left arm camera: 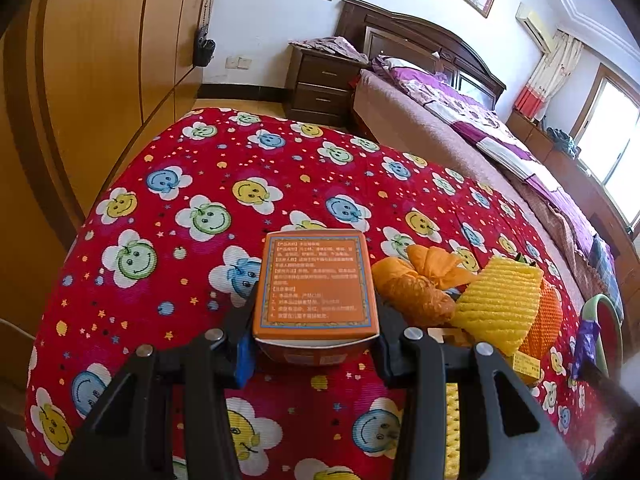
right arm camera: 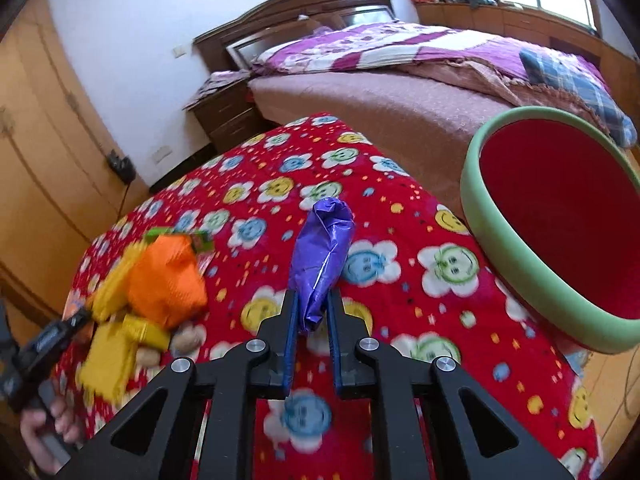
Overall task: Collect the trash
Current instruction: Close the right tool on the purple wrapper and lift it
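Left claw first: its fingers are spread about as wide as the orange box and pressed against both long sides, so the box is clamped flat between them, printed face up, raised a little off the red smiley-flower cloth that covers the desk. The claw points forward and slightly down across the desk. Just right of the box sits the trash pile: an orange crumpled wrapper, a yellow foam net leaning on an orange foam net, and a small yellow carton at the pile's near edge.

Over to the right claw: narrow gap here, the blue-padded fingers pinching the lower end of a purple wrapper, which stands up and away from the claw, above the cloth. This claw tilts down toward the desk too. To its left the same pile shows, blurred, with the orange net on top and two walnut-like lumps beside it. At the lower left corner the person's left hand grips the handle of the other tool.

Right of the purple wrapper, at the desk's edge, stands a round bin with a green rim and red inside. Beyond the desk lie a bed with a purple quilt, a dark nightstand and a wooden wardrobe.
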